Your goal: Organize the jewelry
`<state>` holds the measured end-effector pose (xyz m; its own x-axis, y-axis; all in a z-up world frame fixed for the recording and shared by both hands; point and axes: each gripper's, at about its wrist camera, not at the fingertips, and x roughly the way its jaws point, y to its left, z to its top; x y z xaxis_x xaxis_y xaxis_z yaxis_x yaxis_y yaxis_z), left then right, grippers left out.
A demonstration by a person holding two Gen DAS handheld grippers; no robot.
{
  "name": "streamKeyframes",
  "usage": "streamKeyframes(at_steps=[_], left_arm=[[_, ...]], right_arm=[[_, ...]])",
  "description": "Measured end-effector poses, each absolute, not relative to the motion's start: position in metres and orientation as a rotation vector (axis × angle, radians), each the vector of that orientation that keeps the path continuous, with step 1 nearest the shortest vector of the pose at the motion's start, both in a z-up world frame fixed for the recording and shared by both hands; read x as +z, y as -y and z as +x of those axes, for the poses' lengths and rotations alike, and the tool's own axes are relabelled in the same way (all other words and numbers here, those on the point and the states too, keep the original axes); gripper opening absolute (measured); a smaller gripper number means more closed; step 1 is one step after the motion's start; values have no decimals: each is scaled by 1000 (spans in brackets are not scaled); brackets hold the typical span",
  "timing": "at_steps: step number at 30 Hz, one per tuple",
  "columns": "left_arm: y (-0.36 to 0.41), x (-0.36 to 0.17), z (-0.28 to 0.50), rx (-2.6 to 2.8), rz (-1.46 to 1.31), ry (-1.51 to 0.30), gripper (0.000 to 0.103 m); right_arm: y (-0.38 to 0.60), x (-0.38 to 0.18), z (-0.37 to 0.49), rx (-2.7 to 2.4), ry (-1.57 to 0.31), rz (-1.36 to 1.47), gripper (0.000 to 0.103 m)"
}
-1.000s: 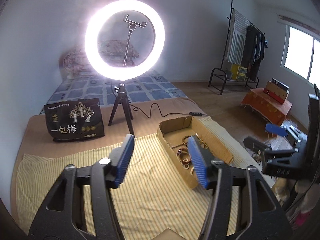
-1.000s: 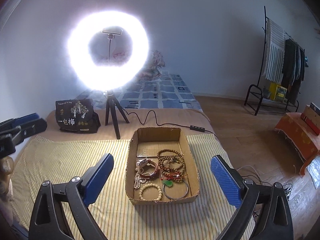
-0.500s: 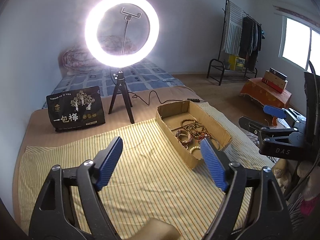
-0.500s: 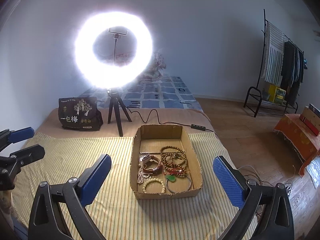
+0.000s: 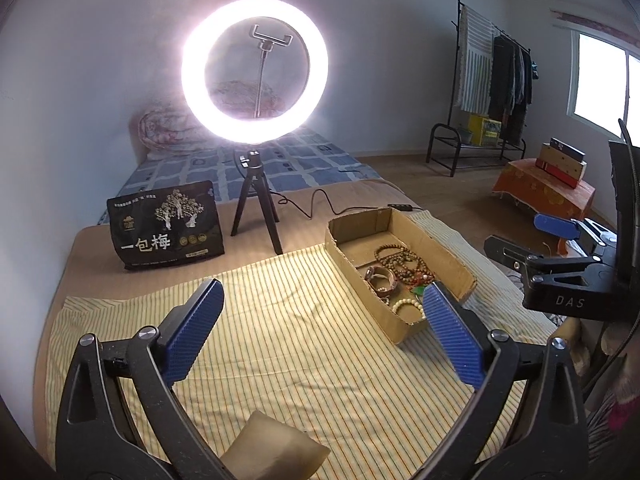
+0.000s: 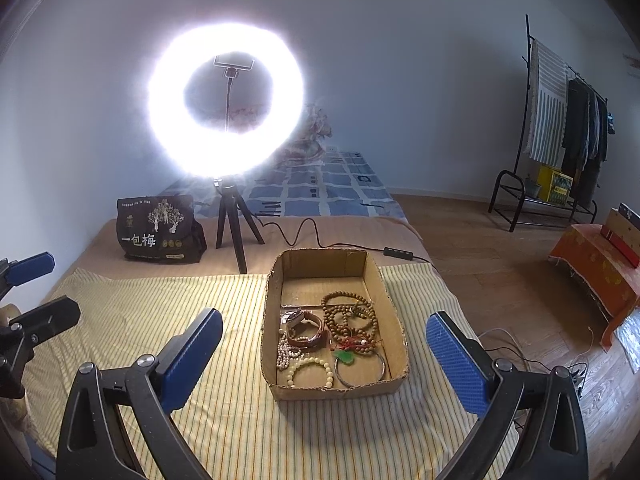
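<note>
Cardboard tray (image 6: 382, 276) sits on a yellow striped cloth (image 6: 160, 312), holding the jewelry: brown bead strands (image 6: 350, 314), a leather-strapped watch (image 6: 306, 326), a white bead bracelet (image 6: 310, 370), a thin metal bangle (image 6: 362, 372) and a green pendant (image 6: 345, 357) (all loosely heaped toward the near end). Right tool (image 6: 324, 354) hovers over the tray's near edge, blue pads spread wide, empty. Left tool (image 5: 320, 332) likewise wide and empty, tray at its 2 o'clock. Lit ring light (image 6: 226, 108) on a tripod stands at 11 o'clock of the tray, a black snack bag (image 6: 160, 228) just beside it.
</note>
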<state>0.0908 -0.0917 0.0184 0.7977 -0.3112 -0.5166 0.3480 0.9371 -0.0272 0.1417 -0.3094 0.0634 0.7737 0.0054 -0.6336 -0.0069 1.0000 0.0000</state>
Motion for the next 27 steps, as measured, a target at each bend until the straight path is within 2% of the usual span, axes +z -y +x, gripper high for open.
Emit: streamKeyframes(at_steps=[27], left_arm=[[93,17,92,-359,61,-560,102]], right_arm=[[308,62,144,4,-694,-5,103]])
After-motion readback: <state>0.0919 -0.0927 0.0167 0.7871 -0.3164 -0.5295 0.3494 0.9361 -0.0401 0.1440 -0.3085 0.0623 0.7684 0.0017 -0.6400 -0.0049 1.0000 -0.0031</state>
